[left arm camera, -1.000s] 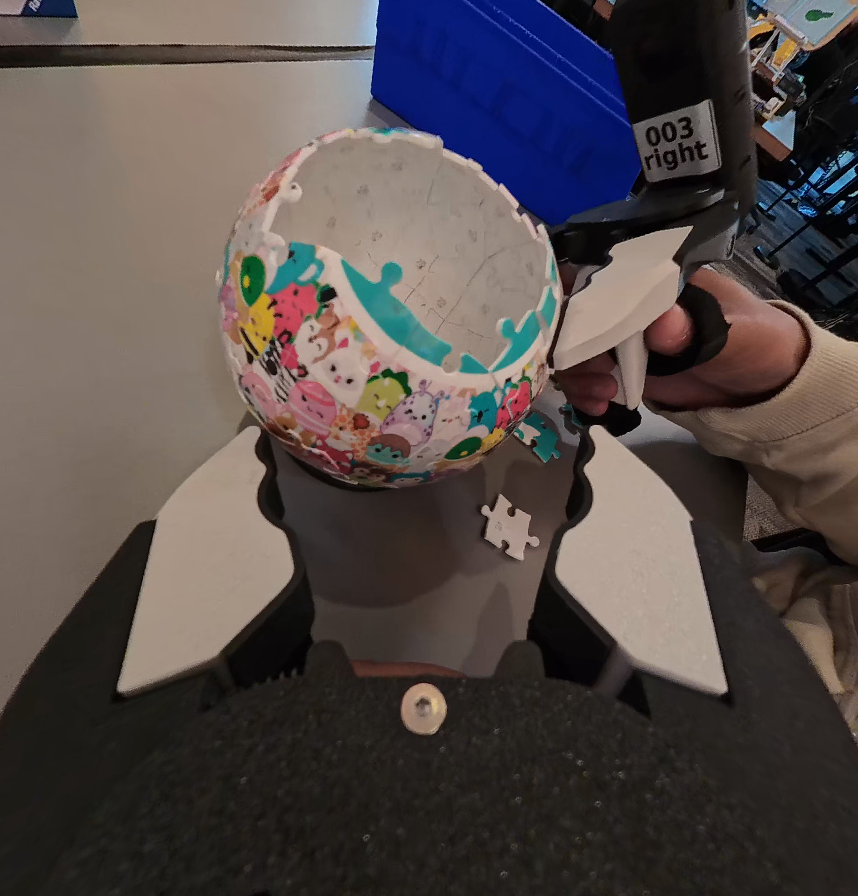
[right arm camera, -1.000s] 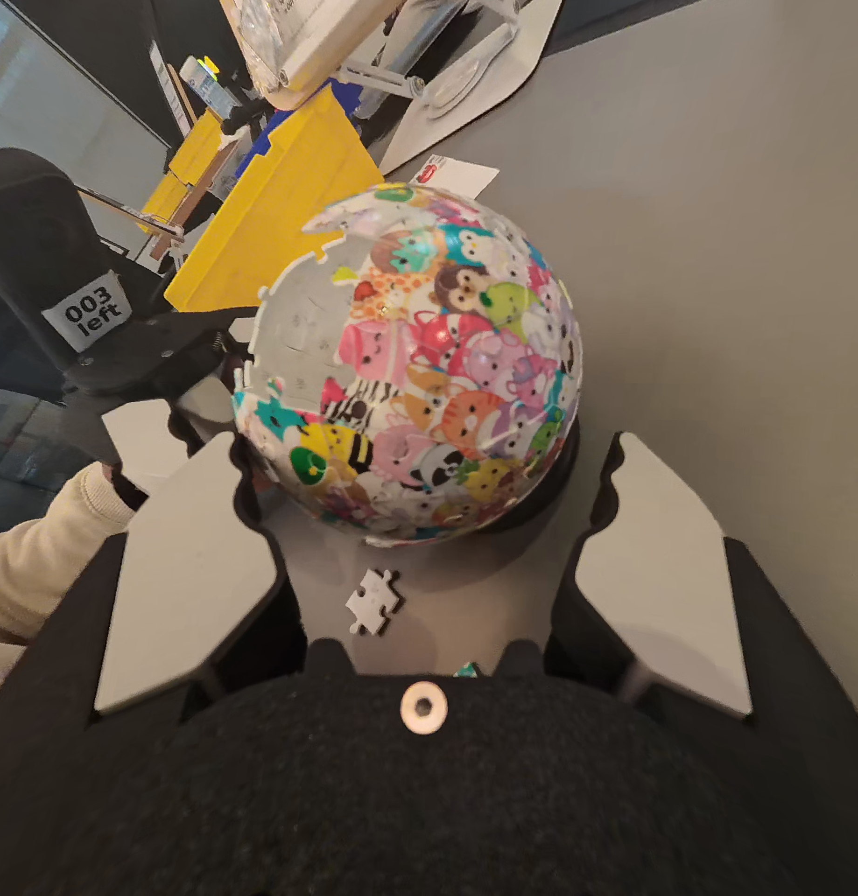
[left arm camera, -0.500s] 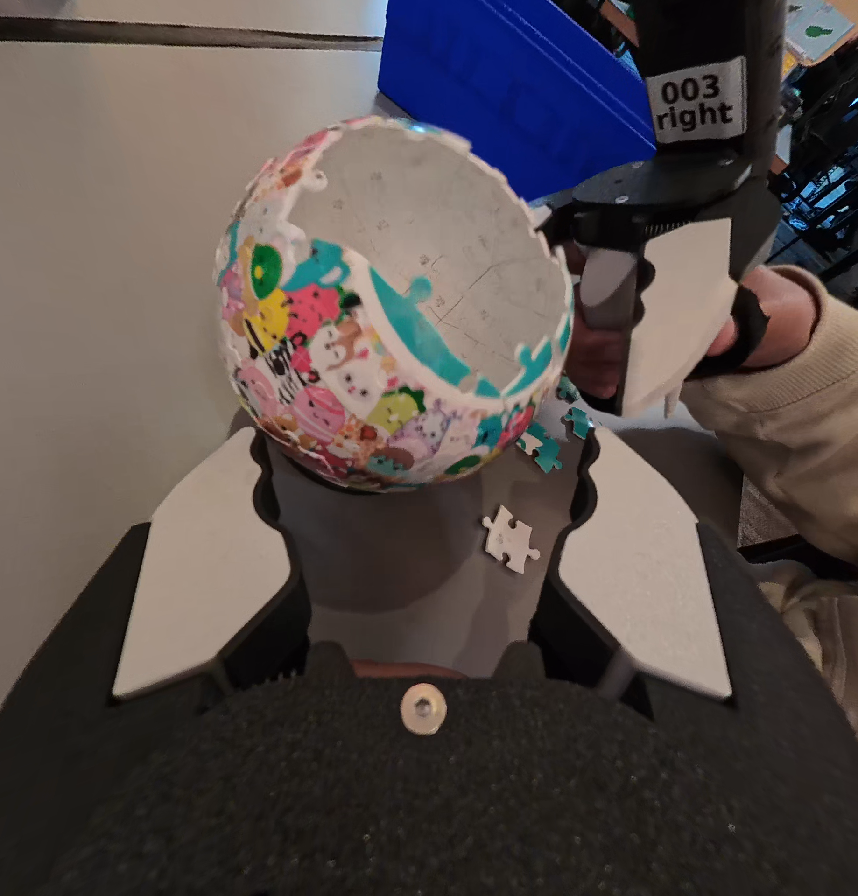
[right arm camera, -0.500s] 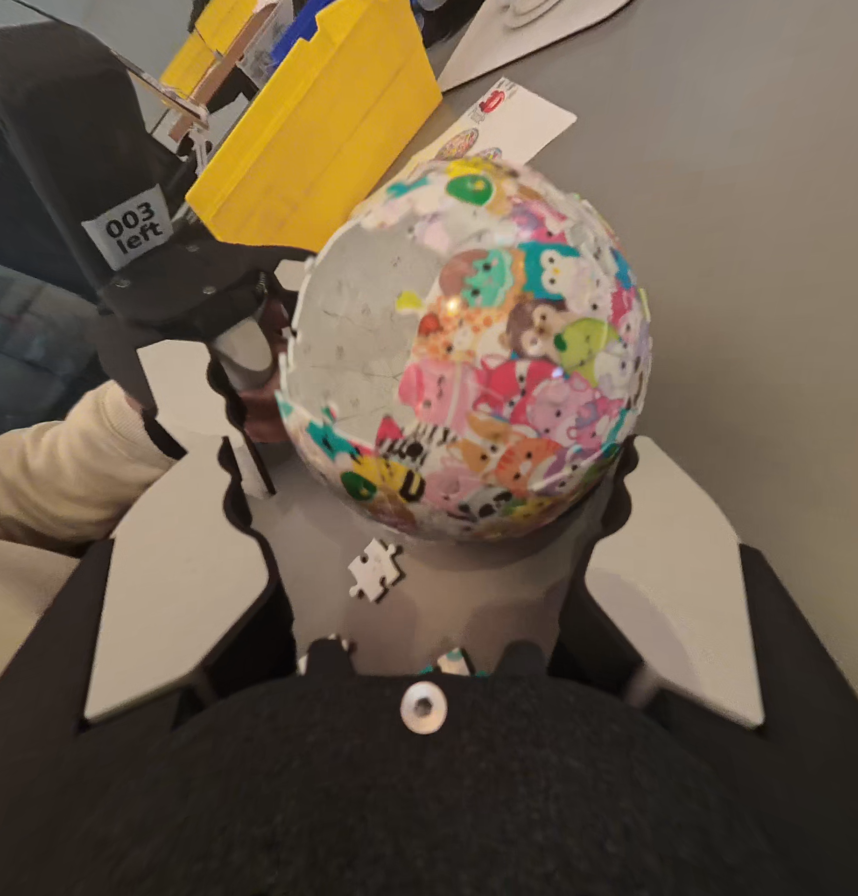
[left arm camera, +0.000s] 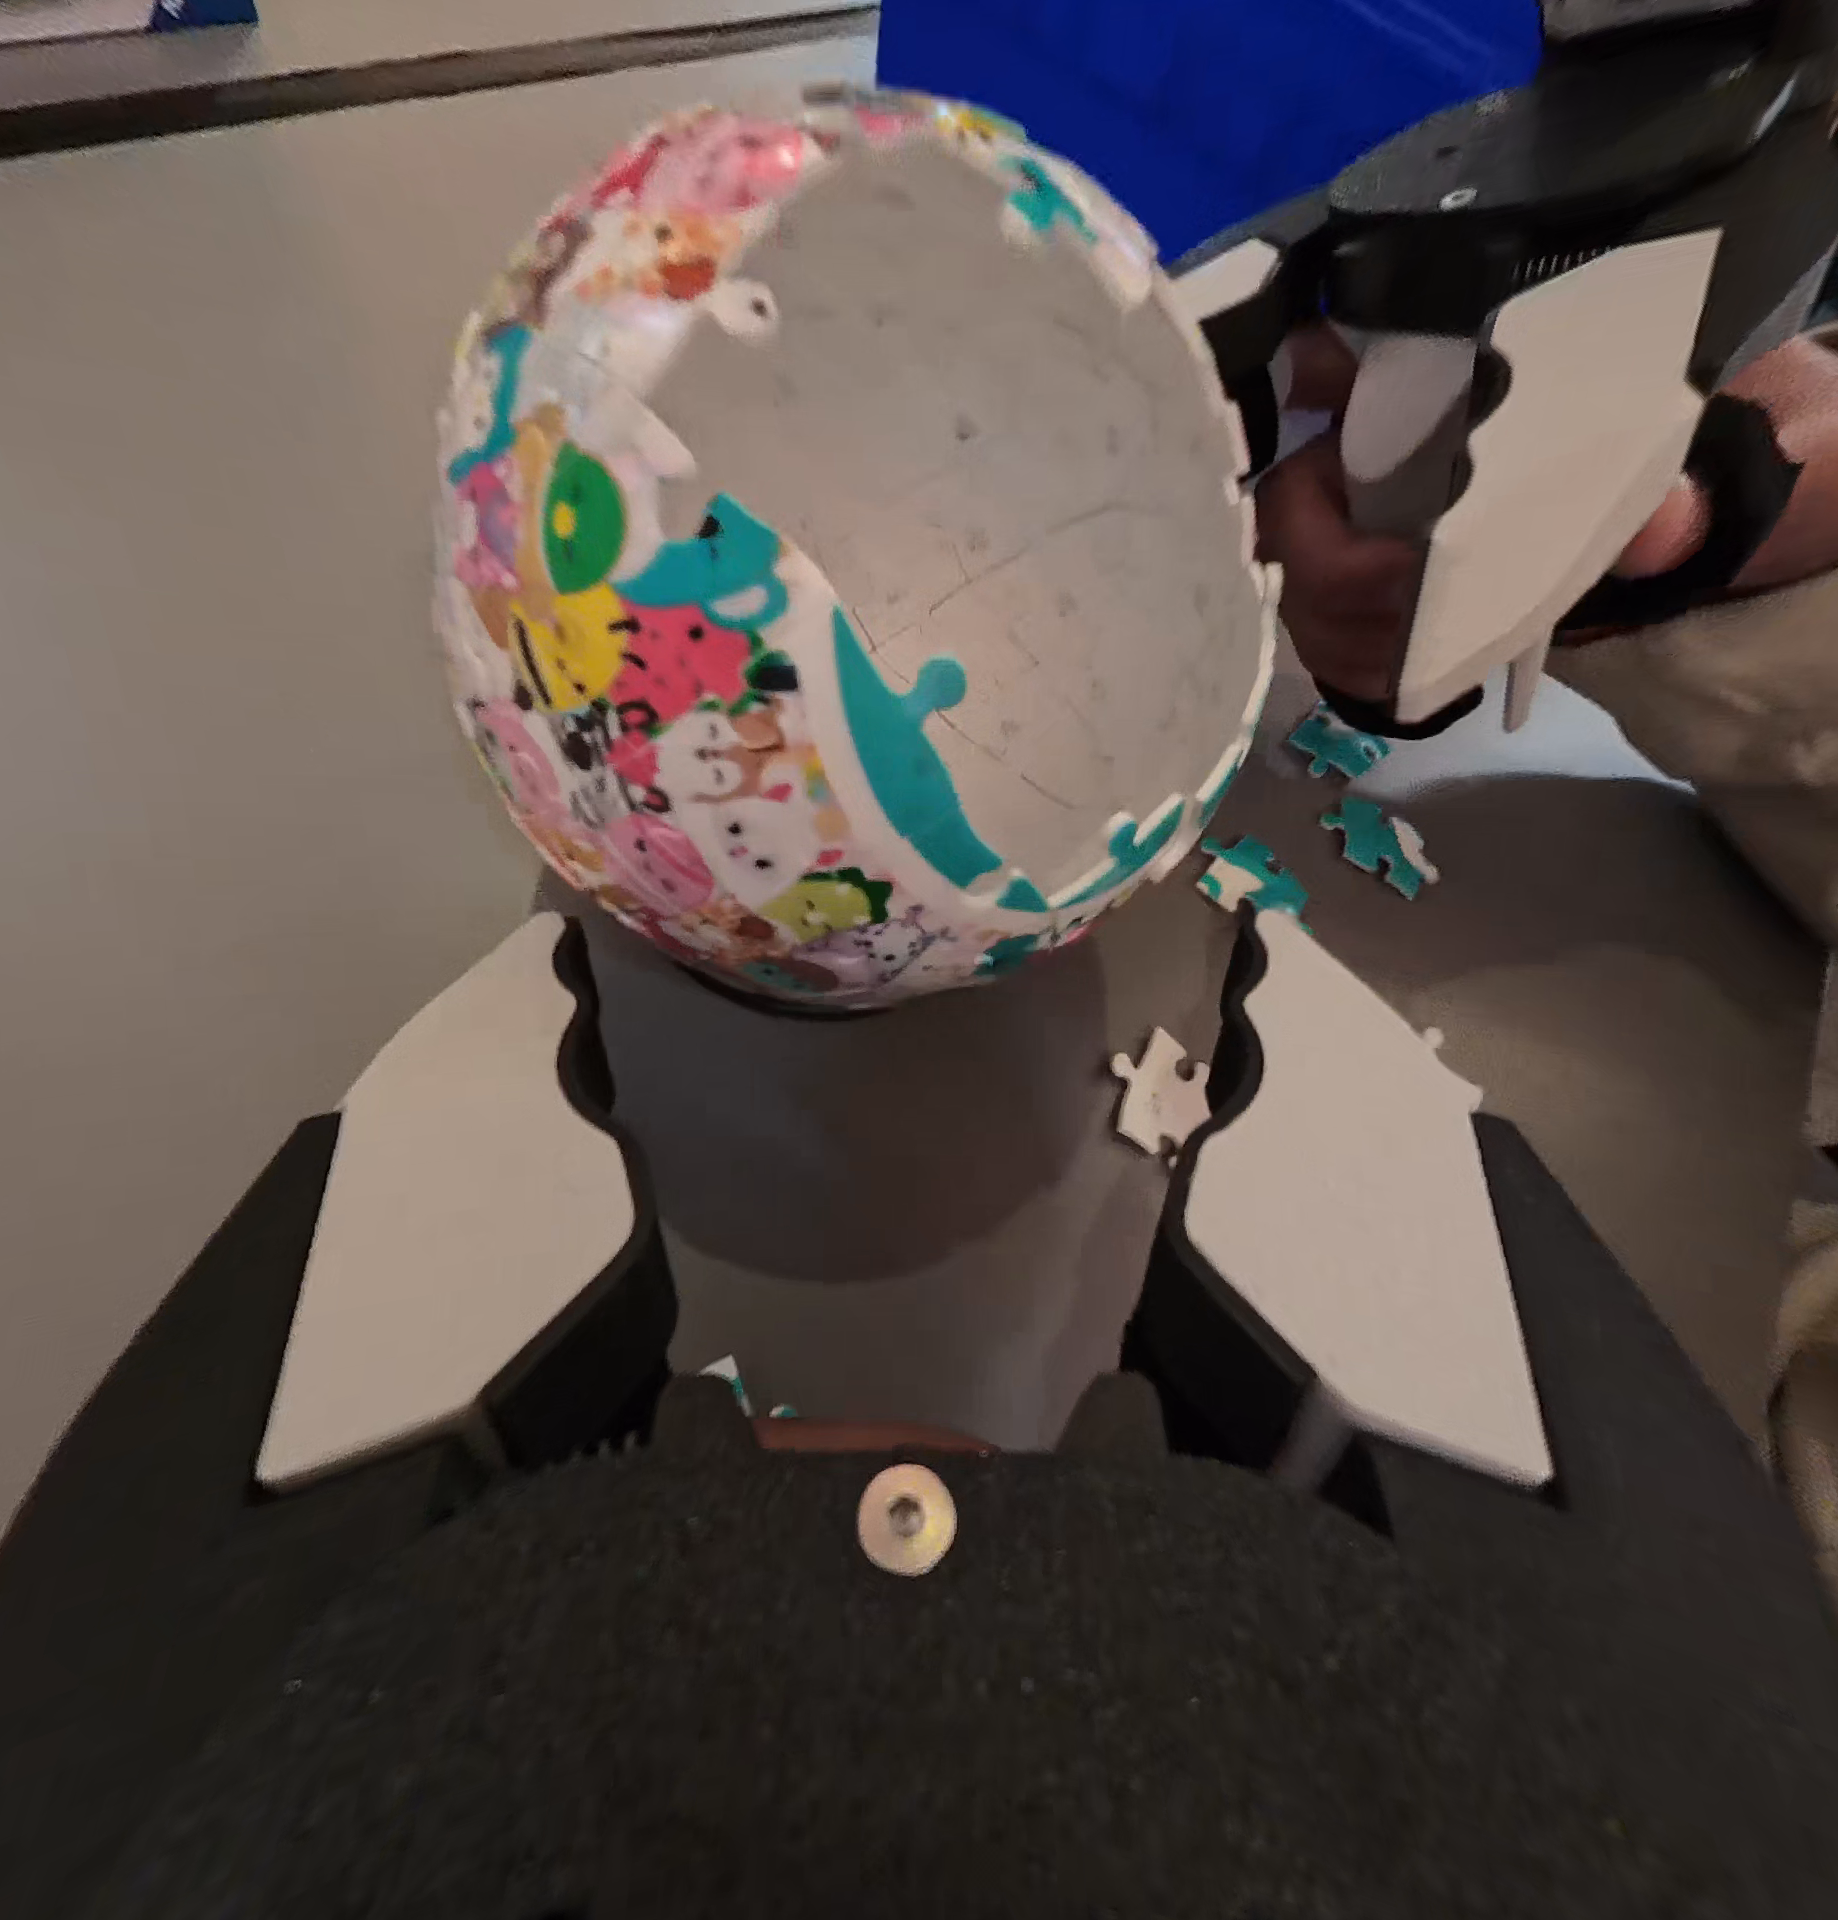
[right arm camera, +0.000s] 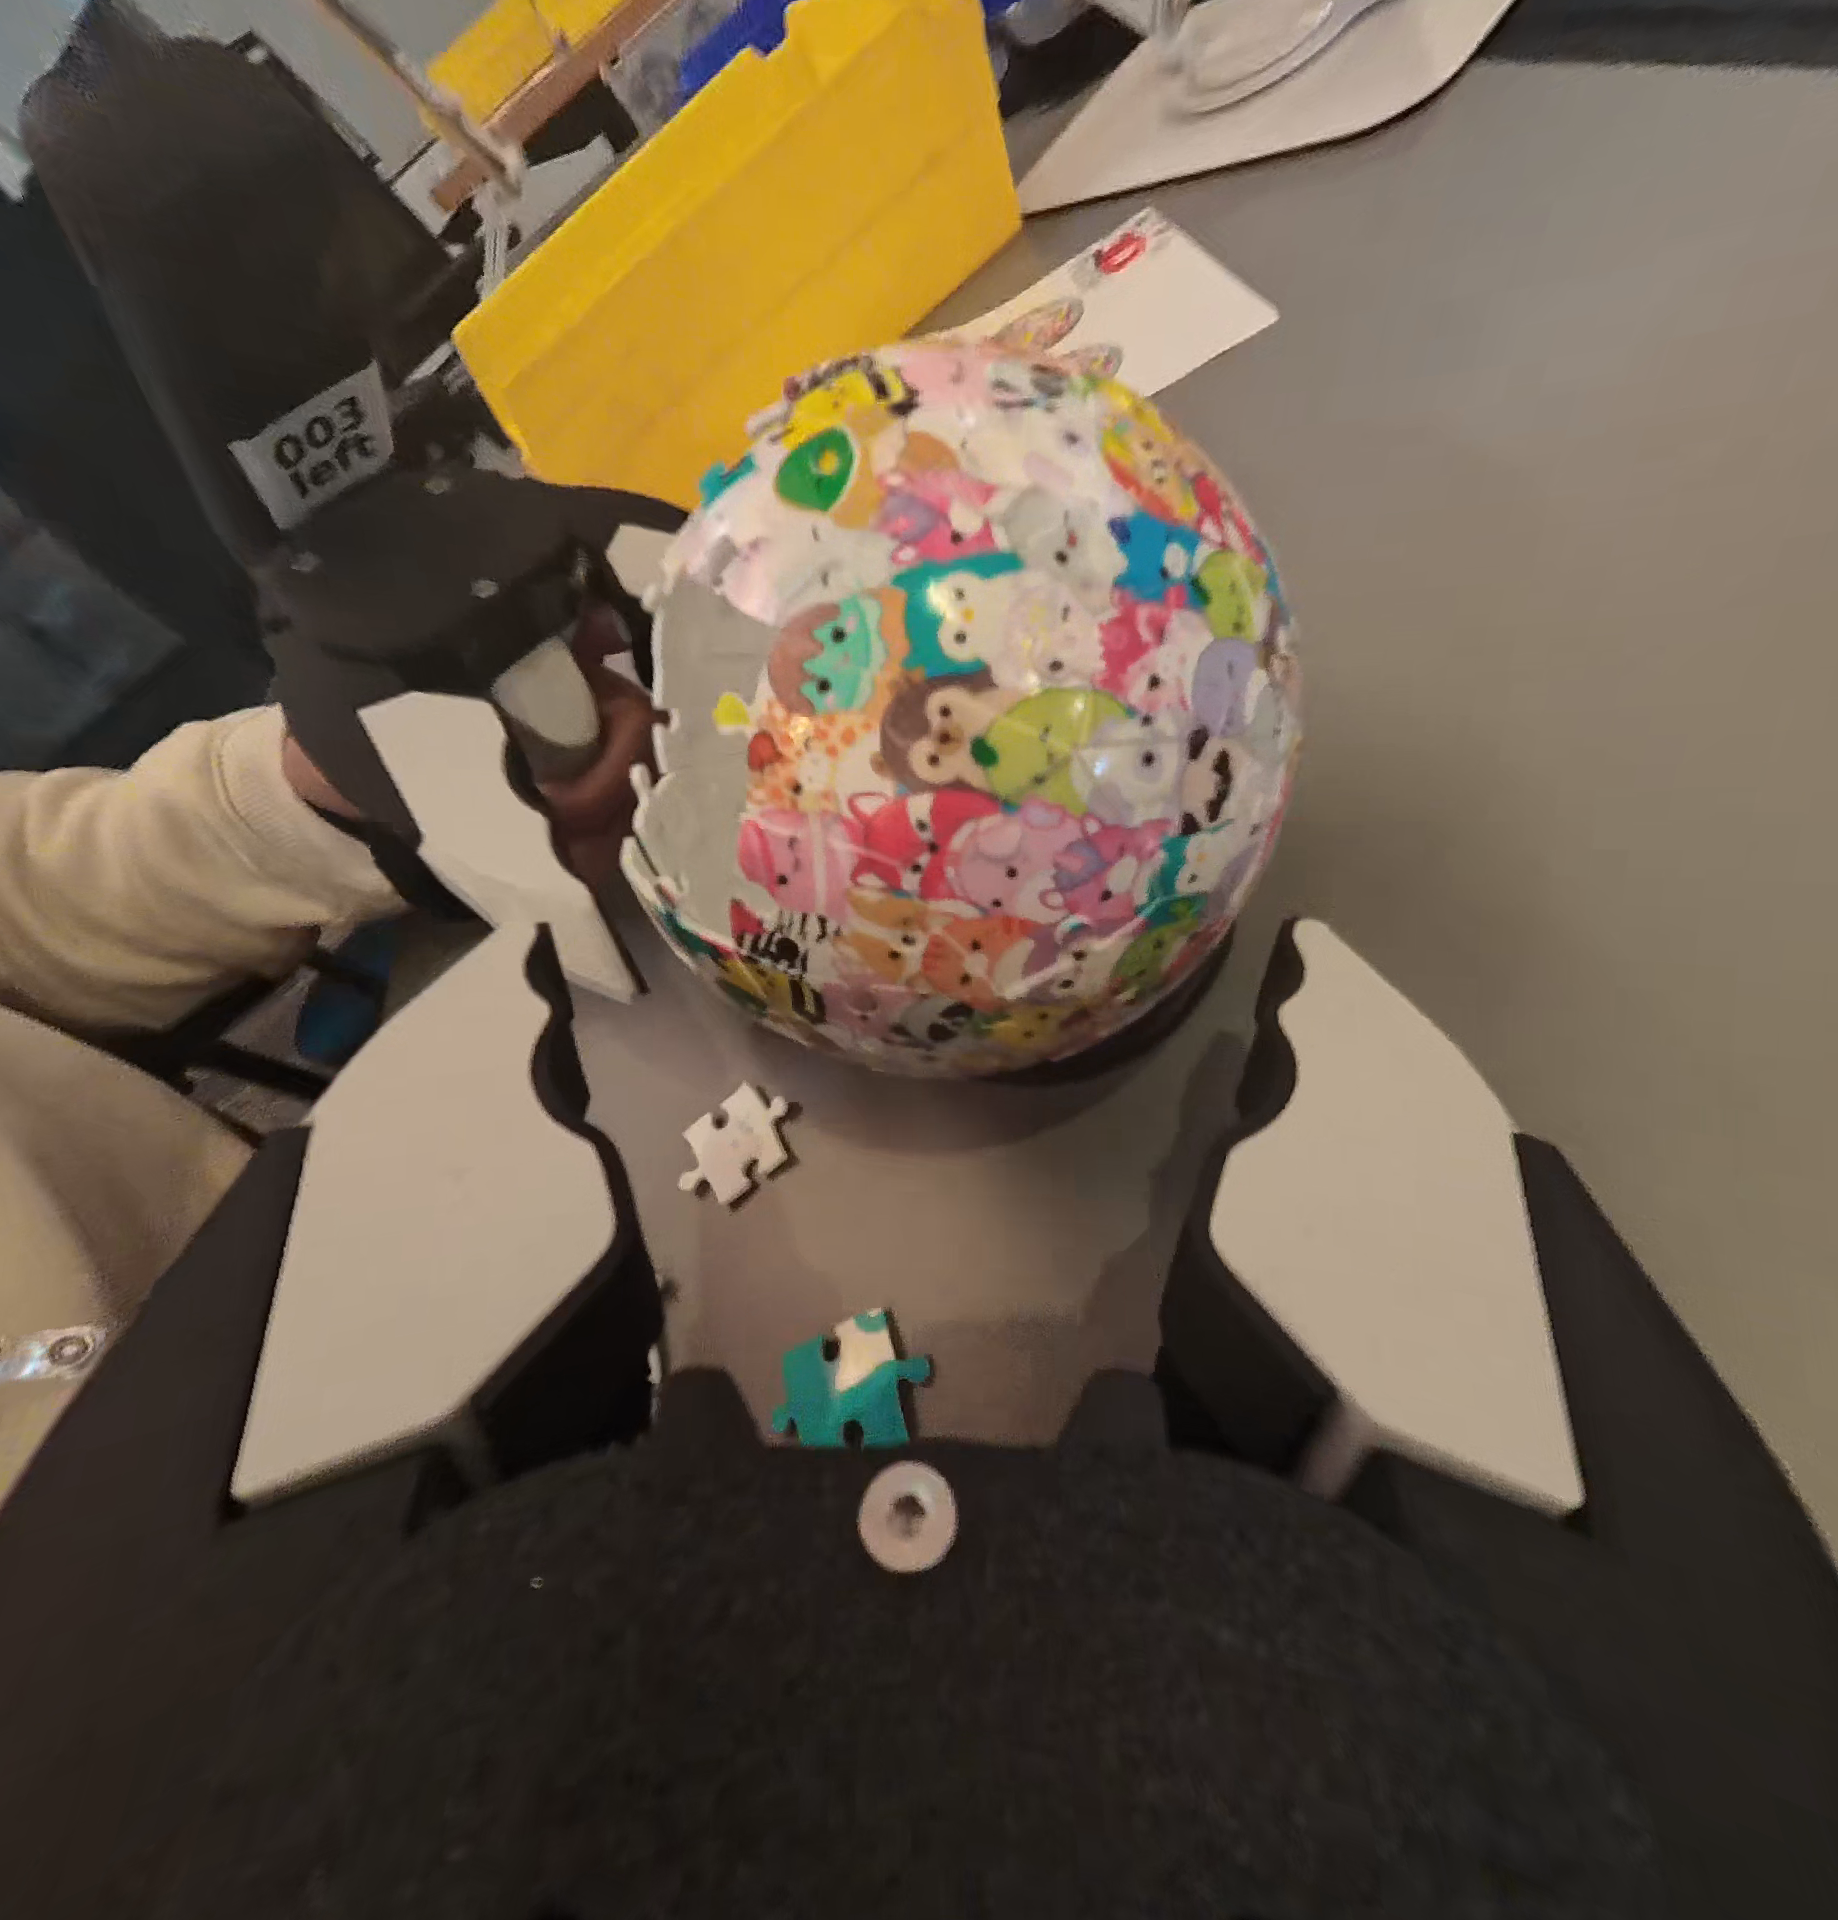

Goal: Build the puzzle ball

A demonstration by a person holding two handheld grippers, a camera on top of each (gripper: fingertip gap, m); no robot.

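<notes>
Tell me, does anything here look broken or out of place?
Nothing is broken. The puzzle ball simply has a big unfinished opening, and loose pieces, one white side up and a teal one, lie scattered beside it.

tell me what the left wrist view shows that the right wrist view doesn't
Only the left wrist view shows the blue bin and straight into the ball's grey hollow inside.

Only the right wrist view shows the yellow bin, the printed sheet behind the ball and the ball's finished colourful side.

Both show the puzzle ball on its dark stand, the white loose piece, teal loose pieces and both open grippers.
</notes>
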